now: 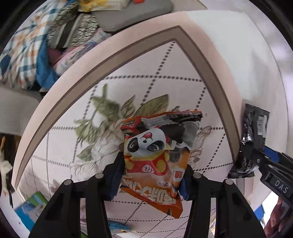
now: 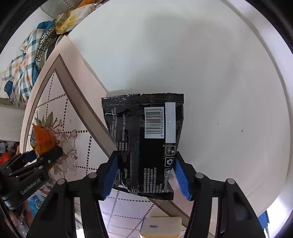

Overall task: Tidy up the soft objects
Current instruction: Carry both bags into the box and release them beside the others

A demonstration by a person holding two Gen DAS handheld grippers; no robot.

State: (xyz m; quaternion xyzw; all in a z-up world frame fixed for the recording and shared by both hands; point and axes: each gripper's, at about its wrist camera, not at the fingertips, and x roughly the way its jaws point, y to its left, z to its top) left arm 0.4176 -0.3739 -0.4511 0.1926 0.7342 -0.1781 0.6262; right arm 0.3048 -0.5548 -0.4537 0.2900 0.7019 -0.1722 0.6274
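Note:
An orange snack bag [image 1: 155,146] with a panda print hangs crumpled over the floral mat [image 1: 164,76]. My left gripper [image 1: 152,175] is shut on it, its blue pads pressing the lower sides. A black foil packet [image 2: 144,128] with a white barcode label sits in my right gripper [image 2: 145,164], which is shut on its lower part, over the edge where the mat meets the white table [image 2: 201,64]. In the left wrist view the right gripper [image 1: 256,159] and black packet [image 1: 254,126] appear at the right. The right wrist view shows the left gripper [image 2: 49,155] with the orange bag [image 2: 43,139].
A heap of plaid and patterned cloth [image 1: 23,51] and a grey cushion [image 1: 131,14] lie beyond the mat's far corner. A blue-green box [image 1: 31,206] sits at the mat's near left. A pale yellow block [image 2: 161,227] lies below the right gripper.

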